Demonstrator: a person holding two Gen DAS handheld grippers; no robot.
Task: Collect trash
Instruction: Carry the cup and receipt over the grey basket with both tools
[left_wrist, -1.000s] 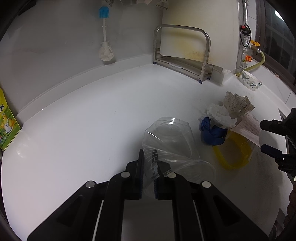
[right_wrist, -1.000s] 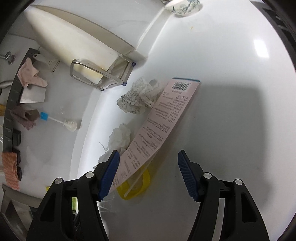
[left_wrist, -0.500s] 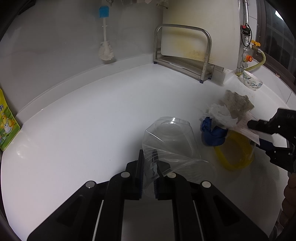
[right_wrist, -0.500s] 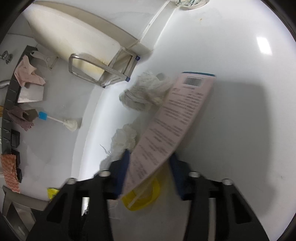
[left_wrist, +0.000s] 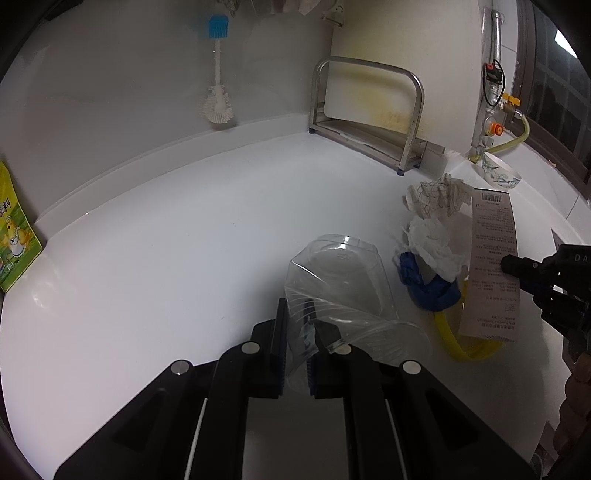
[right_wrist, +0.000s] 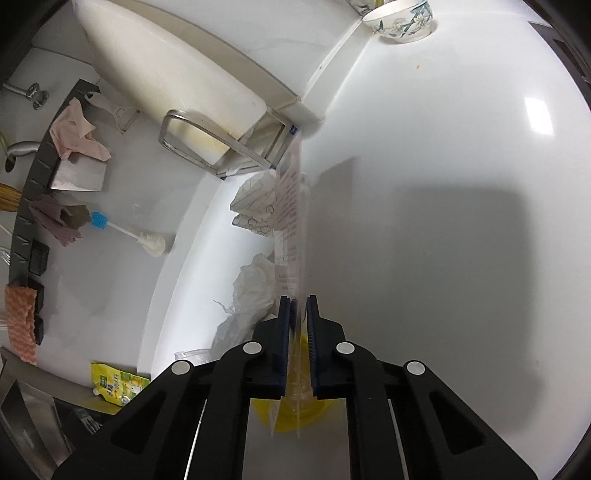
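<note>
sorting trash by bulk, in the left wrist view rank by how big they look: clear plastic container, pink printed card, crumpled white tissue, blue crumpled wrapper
1. Clear plastic container, though it is nearest the camera.
2. Pink printed card.
3. Crumpled white tissue.
4. Blue crumpled wrapper, partly hidden, so unsure against the tissue.

White glossy desk. Resting on it: metal rack at the back wall, patterned bowl, crumpled patterned paper, white tissue, blue wad, yellow ring, yellow-green pouch at the left edge.
</note>
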